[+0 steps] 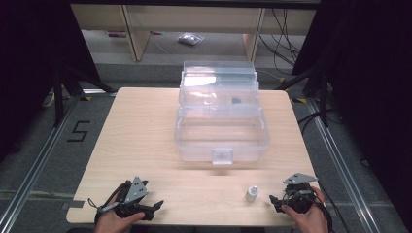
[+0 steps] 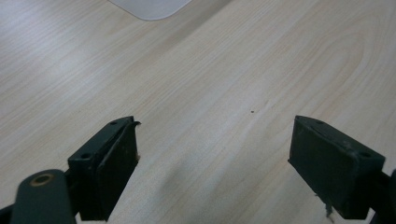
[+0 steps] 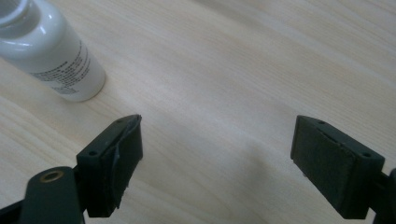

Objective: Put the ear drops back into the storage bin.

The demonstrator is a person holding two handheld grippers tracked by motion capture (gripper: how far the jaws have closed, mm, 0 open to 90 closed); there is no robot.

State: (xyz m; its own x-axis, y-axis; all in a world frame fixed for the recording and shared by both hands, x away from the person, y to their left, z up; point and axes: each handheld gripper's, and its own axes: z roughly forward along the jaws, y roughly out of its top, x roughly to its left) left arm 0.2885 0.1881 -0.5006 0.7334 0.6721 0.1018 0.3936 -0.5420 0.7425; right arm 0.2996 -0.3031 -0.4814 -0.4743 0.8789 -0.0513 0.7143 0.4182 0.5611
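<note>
Both tongs rest low at the near edge of the table (image 1: 145, 126), one at each corner, with nothing held. The left tongs (image 1: 154, 209) stand with their jaws wide apart; in the left gripper view only bare wood lies between them, and a rounded corner of the clear box (image 2: 149, 7) shows at the top edge. The right tongs (image 1: 273, 203) are likewise spread wide and empty, pointing toward the middle of the table.

A small white bottle (image 1: 251, 193) stands upright on the wood just beside the right tongs, on their left. In the right gripper view the bottle (image 3: 51, 51) sits off to the upper left of the jaws, not between them, so it is near but untouched. Its spot so close to the right hand suggests that hand is meant to pick it up, and the spread jaws look ready for that.

The clear box (image 1: 221, 131) sits in the middle of the table, well apart from the bottle, with its lid tipped back and its upper tray lifted away toward the far side, leaving the lower tub open from above. That open tub looks like the likely place for the bottle. The left tongs, well apart from both, seem to be waiting.
</note>
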